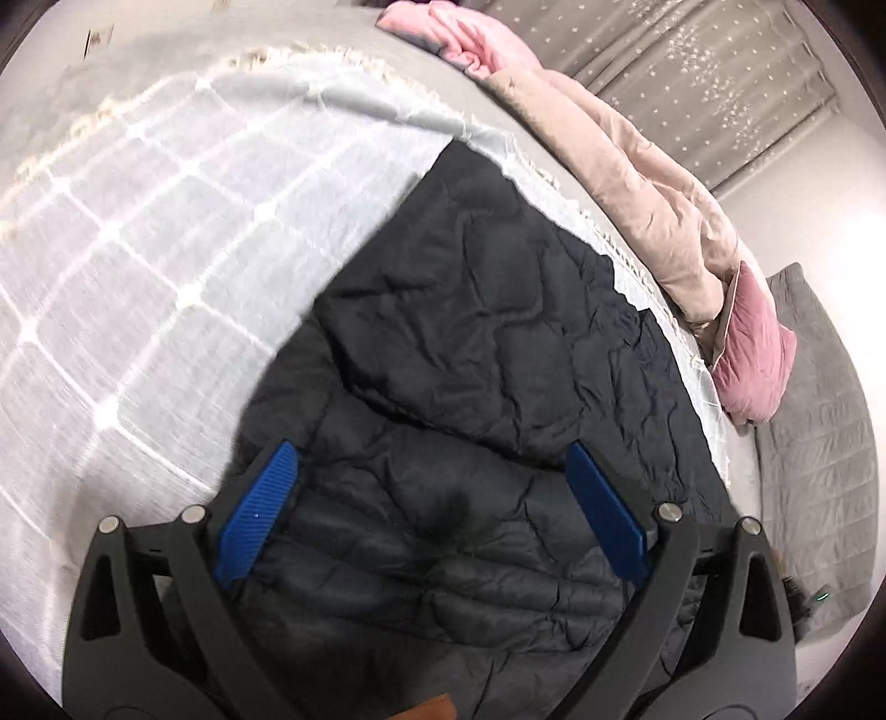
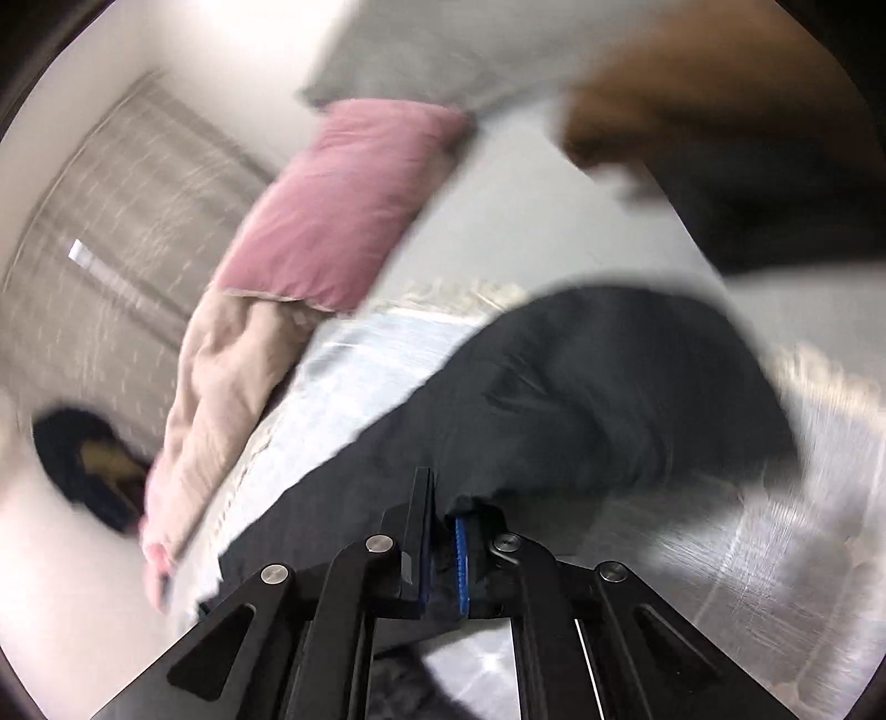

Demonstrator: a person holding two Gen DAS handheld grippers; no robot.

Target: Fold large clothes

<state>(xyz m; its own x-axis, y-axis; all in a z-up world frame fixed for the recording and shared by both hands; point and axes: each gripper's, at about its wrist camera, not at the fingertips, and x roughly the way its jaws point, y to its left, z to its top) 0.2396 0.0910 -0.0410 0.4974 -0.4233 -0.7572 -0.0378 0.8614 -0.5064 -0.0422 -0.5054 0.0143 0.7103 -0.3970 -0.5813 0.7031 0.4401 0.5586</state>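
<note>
A dark quilted jacket (image 1: pixel 476 354) lies spread on a white checked blanket (image 1: pixel 144 266) on the bed. My left gripper (image 1: pixel 432 476) hovers just above the jacket with its blue pads (image 1: pixel 260 509) wide apart and nothing between them. In the blurred right wrist view, my right gripper (image 2: pixel 443 515) is shut on a pinched fold of the dark jacket (image 2: pixel 581 399), which is lifted off the blanket (image 2: pixel 365 365) and stretches away from the fingers.
A beige duvet (image 1: pixel 637 188) and a pink pillow (image 1: pixel 758 354) lie along the bed's far side, with a pink cloth (image 1: pixel 459 27) beyond. A grey quilted cushion (image 1: pixel 819 443) sits at the right. Patterned curtains (image 1: pixel 709 83) hang behind. A person's arm (image 2: pixel 720 122) crosses the right wrist view.
</note>
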